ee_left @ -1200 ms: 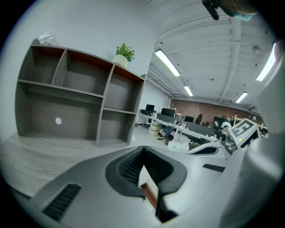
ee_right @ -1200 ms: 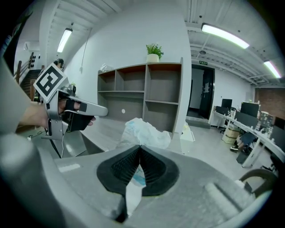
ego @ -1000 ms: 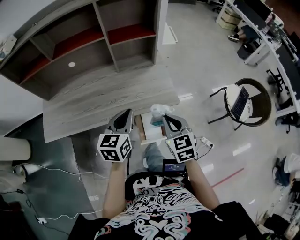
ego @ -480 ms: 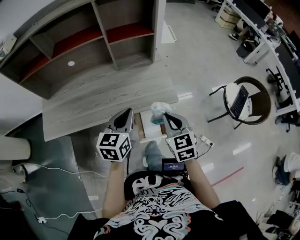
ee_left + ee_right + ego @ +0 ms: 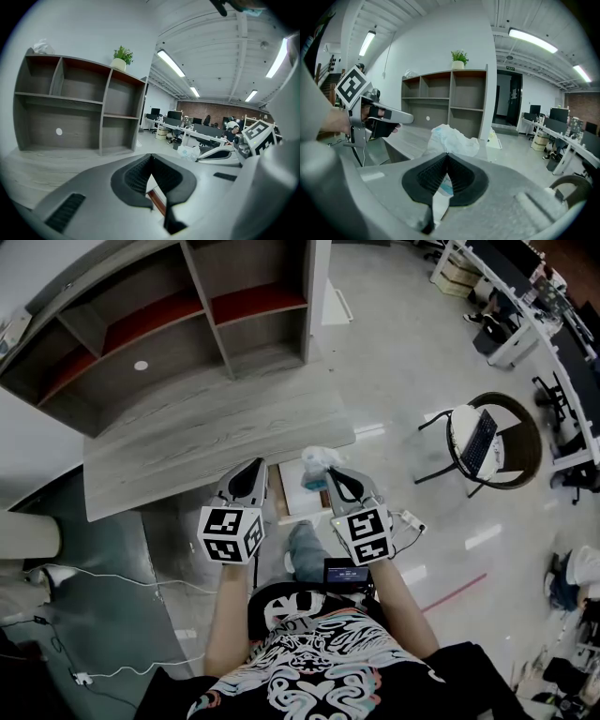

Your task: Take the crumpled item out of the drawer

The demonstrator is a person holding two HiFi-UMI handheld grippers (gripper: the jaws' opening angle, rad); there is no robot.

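Hardly a shift in the last second: the right gripper [image 5: 330, 474] keeps its clamp on the wad [image 5: 321, 460], same spot, same height. Its jaws are pinched on the wad's lower fold, and the white bulk puffs out past the tips. The wad hangs over the open drawer [image 5: 302, 505] at the near edge of the desk [image 5: 216, 432]. Just to the left sits the left gripper [image 5: 254, 467], jaws together, nothing in them. The shelf [image 5: 169, 320] stands at the far side.
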